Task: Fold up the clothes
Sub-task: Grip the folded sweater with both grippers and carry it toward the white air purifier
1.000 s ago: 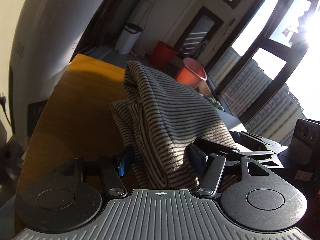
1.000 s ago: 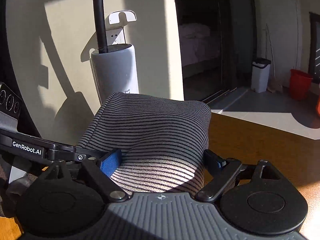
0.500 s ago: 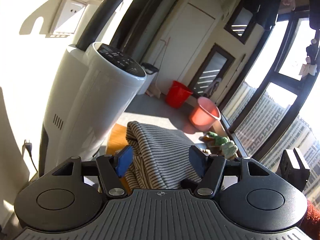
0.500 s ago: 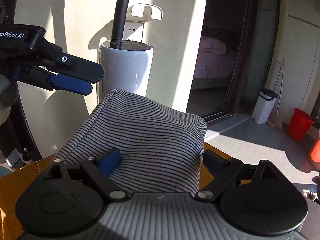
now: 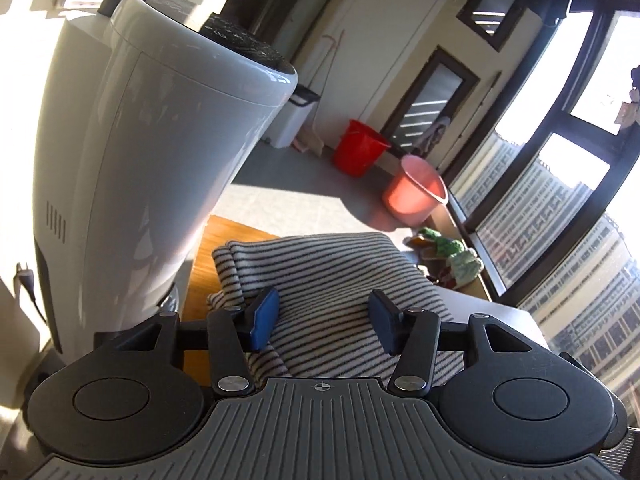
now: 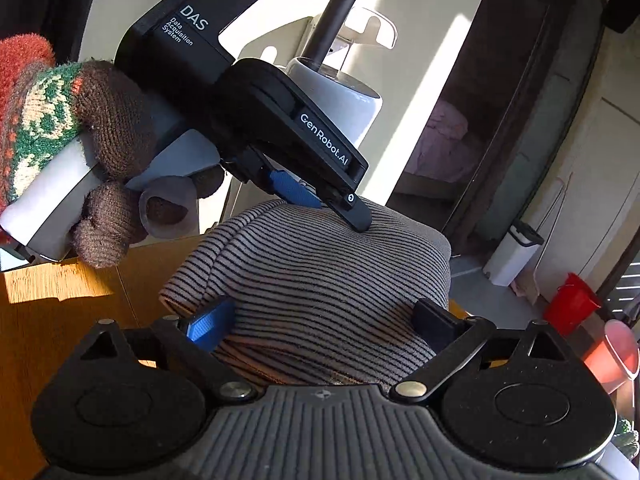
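A folded grey garment with thin black stripes (image 5: 332,272) lies bundled on the wooden table (image 5: 200,264). My left gripper (image 5: 323,320) hovers over its top, its blue pads (image 5: 262,318) apart and closing with no cloth pinched between them. From the right wrist view the left gripper (image 6: 340,210) slants down from the upper left, fingertips resting on the crest of the garment (image 6: 320,272); a hand in a knitted glove (image 6: 100,140) holds it. My right gripper (image 6: 320,322) straddles the near end of the bundle, jaws wide and opening, cloth filling the gap.
A tall white tower appliance (image 5: 160,160) stands at the table's far edge, close to the garment. On the floor beyond are a red bucket (image 5: 360,148), a pink bucket (image 5: 416,196), a white bin (image 6: 516,252) and green soft toys (image 5: 452,256). Big windows fill the right.
The left gripper came down from the upper left onto the top of the garment, and its jaws narrowed. The right wrist view rolled, and the right jaws spread a little wider.
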The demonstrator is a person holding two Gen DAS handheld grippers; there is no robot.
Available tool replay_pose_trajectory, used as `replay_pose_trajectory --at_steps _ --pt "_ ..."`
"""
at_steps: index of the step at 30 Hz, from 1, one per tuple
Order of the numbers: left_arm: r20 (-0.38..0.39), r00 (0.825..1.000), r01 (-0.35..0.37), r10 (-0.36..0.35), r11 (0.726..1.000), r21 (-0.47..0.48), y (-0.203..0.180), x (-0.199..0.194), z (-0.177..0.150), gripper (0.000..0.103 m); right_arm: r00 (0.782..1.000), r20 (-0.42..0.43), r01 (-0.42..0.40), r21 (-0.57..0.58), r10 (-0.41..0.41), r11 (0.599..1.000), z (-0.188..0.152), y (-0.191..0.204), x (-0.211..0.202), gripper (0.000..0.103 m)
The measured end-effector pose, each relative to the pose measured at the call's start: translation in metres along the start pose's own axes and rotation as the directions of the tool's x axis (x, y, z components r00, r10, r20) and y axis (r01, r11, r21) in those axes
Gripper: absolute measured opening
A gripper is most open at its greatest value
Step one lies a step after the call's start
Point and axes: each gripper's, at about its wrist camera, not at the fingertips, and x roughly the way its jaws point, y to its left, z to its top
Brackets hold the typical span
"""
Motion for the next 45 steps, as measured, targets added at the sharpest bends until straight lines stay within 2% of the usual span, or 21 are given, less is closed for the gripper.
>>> replay_pose_trajectory --at_steps 3,7,9,10,12,15,16,18,19,20,21,23,25,26,29,31,33,36,38,41,45 --pt "-0.014 1.000 0.010 -0.010 1.000 -0.011 0.003 0.001 0.002 0.056 1.000 0.000 -0.004 -0.010 0.004 1.000 -0.001 -0.003 -0.003 0.097" --pt "0.040 0.999 -0.002 0.004 0.999 -0.045 -0.002 -0.028 -0.004 0.055 0.998 0.000 -0.064 0.126 0.064 0.990 -0.005 -0.021 -0.023 0.098" --pt "0.068 0.998 -0.009 0.013 0.998 -0.061 -0.005 -0.043 -0.008 0.062 0.993 0.027 -0.115 0.223 0.112 0.968 -0.012 -0.035 -0.036 0.098" --pt "0.067 0.998 -0.003 0.007 0.998 -0.062 -0.008 -0.050 -0.013 0.071 0.991 0.040 -0.136 0.280 0.130 0.950 -0.017 -0.044 -0.042 0.098" --pt "0.059 0.998 0.012 -0.008 0.998 -0.060 -0.013 -0.062 -0.025 0.073 0.988 0.047 -0.155 0.410 0.149 0.899 -0.031 -0.062 -0.045 0.098" --pt "-0.016 0.999 0.037 -0.038 0.996 -0.081 -0.011 -0.058 -0.044 0.067 0.981 0.043 -0.174 0.618 0.188 0.767 -0.058 -0.090 -0.037 0.098" --pt "-0.043 0.998 0.043 -0.047 0.994 -0.099 -0.008 -0.054 -0.049 0.062 0.981 0.043 -0.170 0.663 0.189 0.729 -0.065 -0.096 -0.032 0.098" --pt "-0.074 0.994 0.064 -0.075 0.988 -0.139 0.000 -0.047 -0.061 0.063 0.973 0.063 -0.199 0.724 0.224 0.660 -0.077 -0.101 -0.026 0.097" --pt "-0.078 0.992 0.083 -0.096 0.983 -0.163 0.003 -0.045 -0.064 0.061 0.965 0.079 -0.223 0.748 0.250 0.625 -0.081 -0.102 -0.023 0.091" --pt "-0.081 0.990 0.101 -0.118 0.977 -0.186 0.007 -0.043 -0.067 0.058 0.957 0.096 -0.249 0.762 0.275 0.599 -0.081 -0.102 -0.020 0.080" --pt "-0.082 0.989 0.108 -0.126 0.976 -0.190 0.008 -0.041 -0.067 0.058 0.953 0.114 -0.266 0.759 0.280 0.595 -0.077 -0.101 -0.022 0.078" --pt "-0.082 0.987 0.118 -0.136 0.974 -0.191 0.008 -0.037 -0.066 0.057 0.951 0.162 -0.296 0.719 0.263 0.629 -0.062 -0.099 -0.037 0.076" --pt "-0.084 0.985 0.130 -0.149 0.973 -0.191 0.007 -0.034 -0.065 0.057 0.952 0.173 -0.301 0.660 0.251 0.688 -0.045 -0.097 -0.045 0.076" --pt "-0.083 0.985 0.132 -0.150 0.972 -0.193 0.006 -0.032 -0.065 0.057 0.956 0.159 -0.291 0.634 0.247 0.717 -0.038 -0.095 -0.046 0.076" --pt "-0.080 0.986 0.129 -0.148 0.969 -0.209 0.009 -0.027 -0.066 0.059 0.974 0.026 -0.197 0.585 0.225 0.787 -0.041 -0.085 -0.028 0.075" --pt "-0.067 0.991 0.103 -0.118 0.975 -0.194 0.009 -0.030 -0.063 0.060 0.975 -0.037 -0.155 0.587 0.218 0.795 -0.055 -0.079 -0.020 0.072" --pt "-0.024 0.998 0.058 -0.062 0.986 -0.158 0.006 -0.044 -0.056 0.058 0.979 -0.045 -0.138 0.576 0.199 0.806 -0.065 -0.073 -0.019 0.071" --pt "0.091 0.996 0.005 0.003 0.996 -0.084 -0.006 -0.070 -0.040 0.058 0.979 -0.053 -0.140 0.519 0.195 0.843 -0.061 -0.063 -0.018 0.071" --pt "0.152 0.988 0.046 -0.041 0.999 -0.030 -0.022 -0.080 -0.023 0.059 0.980 -0.061 -0.136 0.484 0.188 0.864 -0.056 -0.057 -0.015 0.071" --pt "0.148 0.980 0.138 -0.135 0.990 -0.010 -0.038 -0.069 -0.008 0.061 0.983 -0.059 -0.126 0.477 0.175 0.870 -0.054 -0.055 -0.016 0.071" --pt "0.082 0.992 0.096 -0.093 0.995 -0.030 -0.032 -0.030 -0.011 0.057 0.990 -0.027 -0.107 0.474 0.136 0.874 -0.053 -0.060 -0.035 0.085"
